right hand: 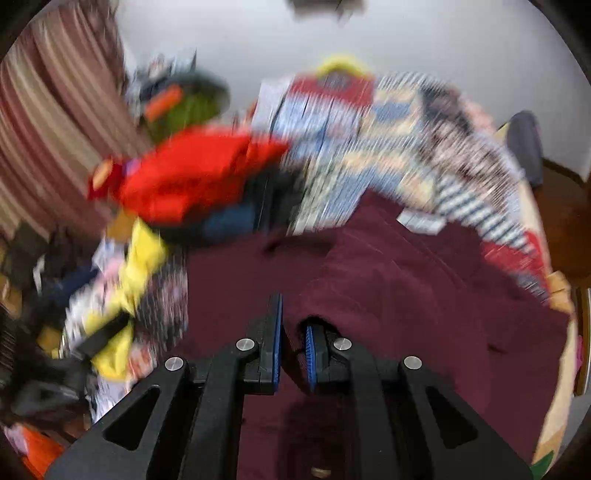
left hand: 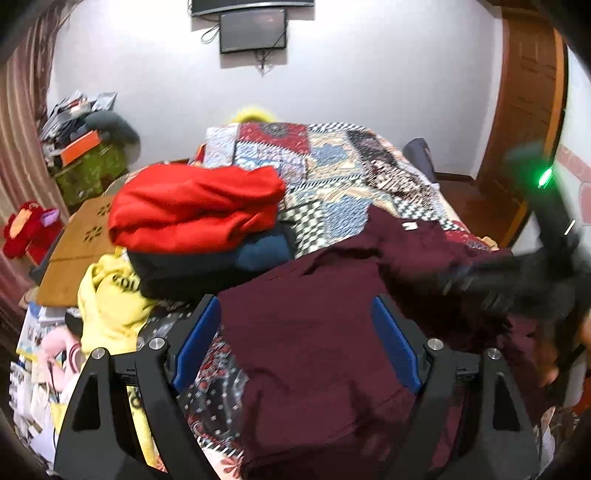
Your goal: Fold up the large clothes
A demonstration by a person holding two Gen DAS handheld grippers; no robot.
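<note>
- Left wrist view looks over a bed (left hand: pixel 332 166) covered by a patchwork quilt (left hand: pixel 325 177) of red, blue, cream and black-and-white geometric blocks, set against a plain pale wall with a dark screen (left hand: pixel 253 31) mounted high.
- Striped curtains (left hand: pixel 18 122) hang at the left edge and a brown wooden door (left hand: pixel 524 92) stands at the right.
- A maroon garment (left hand: pixel 325 332) of soft, matte fabric lies spread over the near part of the bed, with a small white label (left hand: pixel 408 225) near its far edge.
- Beside it on the left sits a stack of folded clothes: a red garment (left hand: pixel 195 203) on top of dark blue and black ones; a crumpled yellow garment (left hand: pixel 110 299) with black lettering lies just below the stack.
- The left tool (left hand: pixel 297 343) is spread wide above the maroon cloth, its blue pads holding nothing.
- The right tool (right hand: pixel 293 354) (its view is heavily motion-blurred) is nearly closed, with a fold of the maroon garment (right hand: pixel 406 295) pinched between its blue pads.
</note>
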